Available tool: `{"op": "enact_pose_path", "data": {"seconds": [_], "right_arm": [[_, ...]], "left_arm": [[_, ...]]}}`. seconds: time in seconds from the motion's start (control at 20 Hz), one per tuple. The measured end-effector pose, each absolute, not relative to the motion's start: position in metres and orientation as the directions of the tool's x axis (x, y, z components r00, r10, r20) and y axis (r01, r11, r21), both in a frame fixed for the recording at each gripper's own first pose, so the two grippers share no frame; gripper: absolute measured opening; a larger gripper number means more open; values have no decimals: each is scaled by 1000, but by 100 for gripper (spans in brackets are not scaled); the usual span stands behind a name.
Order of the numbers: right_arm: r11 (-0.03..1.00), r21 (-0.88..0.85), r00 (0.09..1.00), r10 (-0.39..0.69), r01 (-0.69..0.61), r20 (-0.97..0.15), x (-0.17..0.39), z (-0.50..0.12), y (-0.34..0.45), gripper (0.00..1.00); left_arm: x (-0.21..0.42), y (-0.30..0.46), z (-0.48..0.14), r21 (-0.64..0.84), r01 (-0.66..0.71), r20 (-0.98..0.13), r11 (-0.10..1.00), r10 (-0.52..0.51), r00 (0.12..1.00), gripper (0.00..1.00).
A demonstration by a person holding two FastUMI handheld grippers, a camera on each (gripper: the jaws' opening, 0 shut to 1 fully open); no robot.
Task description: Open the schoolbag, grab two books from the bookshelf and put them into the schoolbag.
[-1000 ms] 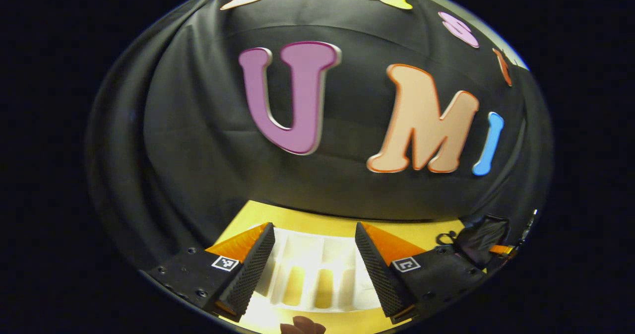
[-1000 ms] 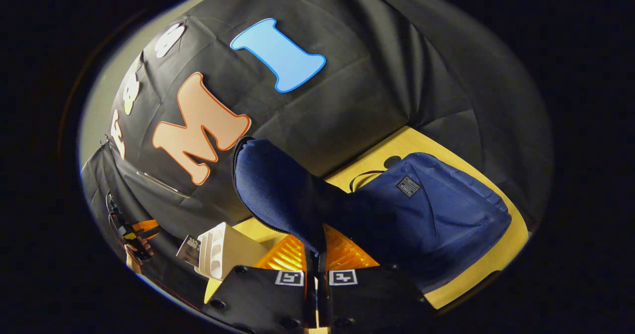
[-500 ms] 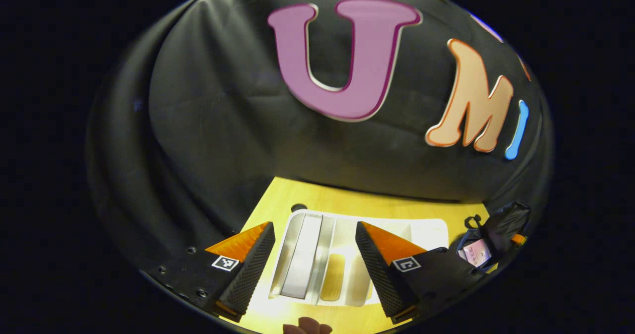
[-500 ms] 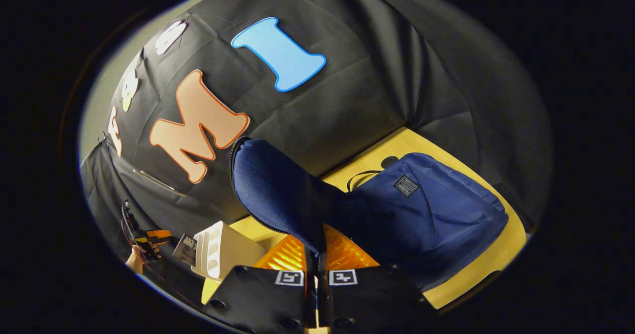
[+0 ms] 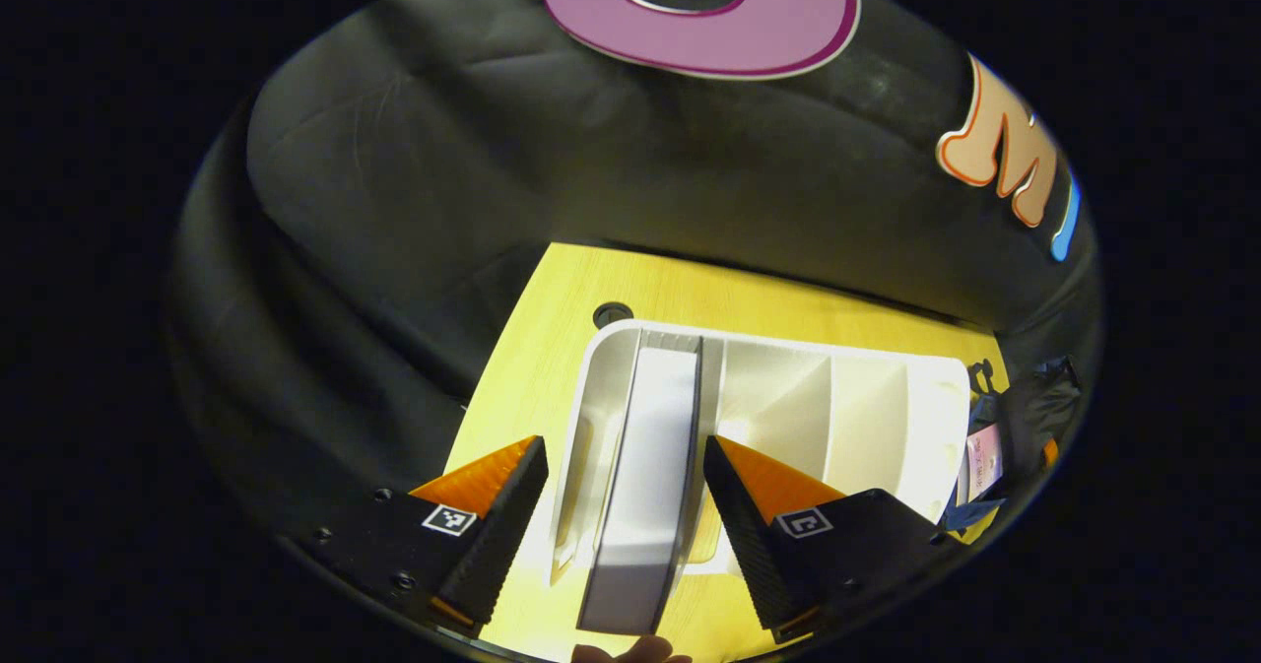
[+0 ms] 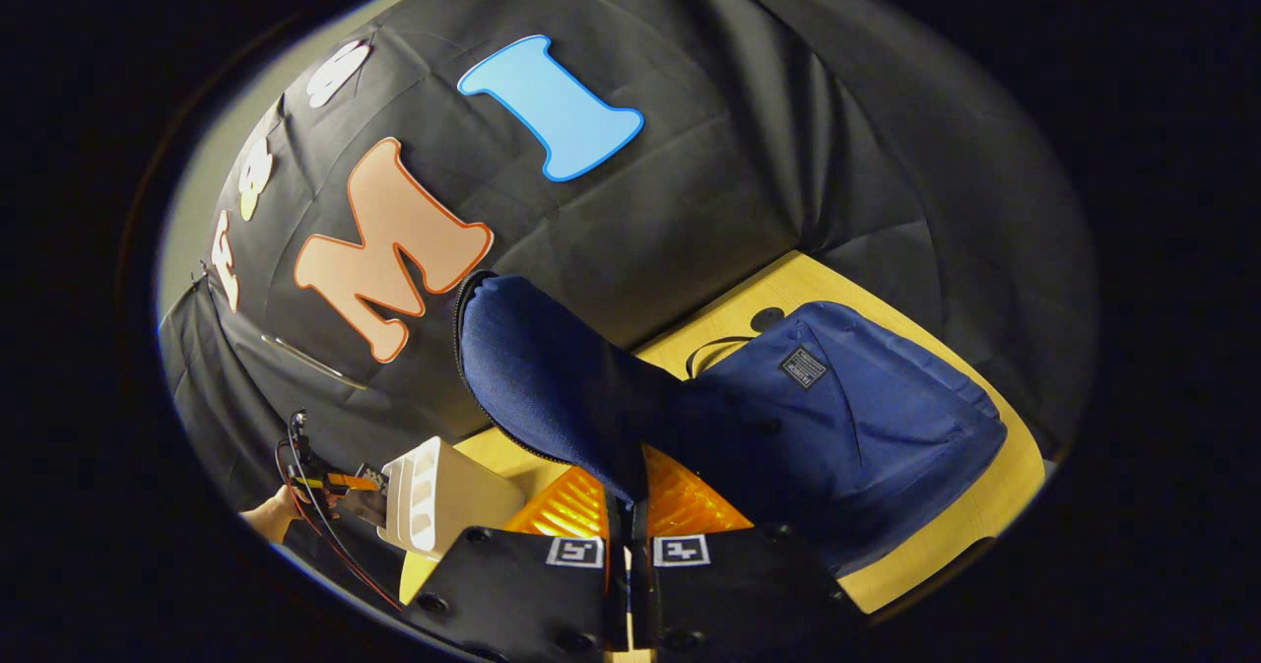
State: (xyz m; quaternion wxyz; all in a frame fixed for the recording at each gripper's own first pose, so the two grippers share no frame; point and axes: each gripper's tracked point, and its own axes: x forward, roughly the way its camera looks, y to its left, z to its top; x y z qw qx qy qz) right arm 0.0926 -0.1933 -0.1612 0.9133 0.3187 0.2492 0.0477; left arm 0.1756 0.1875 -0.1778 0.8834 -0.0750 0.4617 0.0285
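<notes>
In the left gripper view, a white bookshelf with several slots stands on the yellow table. A pale book stands upright in its left slot. My left gripper is open, a finger on each side of the book and not touching it. In the right gripper view, my right gripper is shut on the lifted flap of the blue schoolbag, which lies on the table with its mouth held open. The bookshelf and the left gripper with a hand show at the lower left.
A round cable hole sits in the table behind the bookshelf. The black cloth wall runs close behind table and shelf. The dark bag edge with a pink tag shows past the shelf's right end.
My left gripper has tilted down and closed in on the bookshelf, so the pale book now stands between its open fingers. The right gripper still holds the flap up, almost unmoved.
</notes>
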Motion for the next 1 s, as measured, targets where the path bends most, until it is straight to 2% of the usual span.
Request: {"op": "enact_pose_path", "data": {"seconds": [0.1, 0.2, 0.45, 0.8, 1.0], "right_arm": [[791, 608, 872, 245, 73, -424, 94, -162, -194, 6], [790, 609, 872, 247, 72, -424, 95, -163, -193, 5], [793, 606, 870, 250, 68, -425, 96, -165, -191, 5], [791, 608, 871, 248, 70, -423, 98, -167, -193, 6], [789, 610, 867, 253, 71, -429, 99, -169, -191, 5]], "left_arm": [[173, 187, -186, -113, -111, -842, 987, -36, 538, 90], [173, 185, -192, -98, -104, -858, 990, -31, 513, 82], [169, 186, -199, -81, -100, -891, 992, -27, 453, 41], [167, 187, -189, -85, -102, -891, 991, -30, 452, 37], [169, 189, -158, -104, -105, -862, 989, -36, 506, 37]]}}
